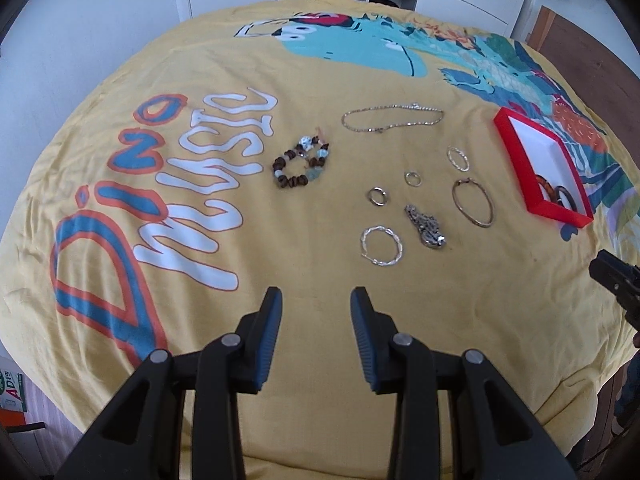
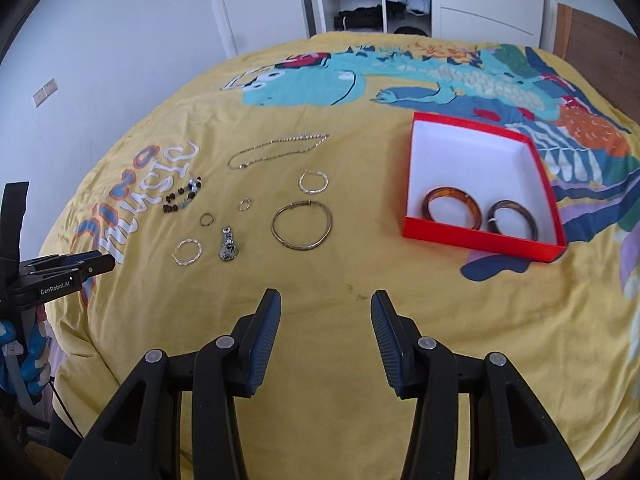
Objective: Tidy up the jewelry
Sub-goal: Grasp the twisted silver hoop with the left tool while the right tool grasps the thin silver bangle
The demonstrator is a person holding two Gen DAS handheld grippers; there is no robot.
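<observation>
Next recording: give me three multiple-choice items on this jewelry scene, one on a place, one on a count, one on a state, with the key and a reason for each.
1. Where does the red box sit relative to the loose jewelry, seen from the right wrist camera?
A. To its right
B. To its left
C. Under it

2. How many bangles lie inside the box?
A. None
B. Two
C. Five

3. What is between the right gripper's fingers?
A. A chain
B. A bangle
C. Nothing; it is open

Key:
1 A, the box lies on the yellow bedspread right of the large gold bangle and the hoops.
2 B, an amber bangle and a dark bangle rest side by side against the near wall.
3 C, the fingers stand apart over bare fabric; the left gripper is likewise open and empty.
</observation>
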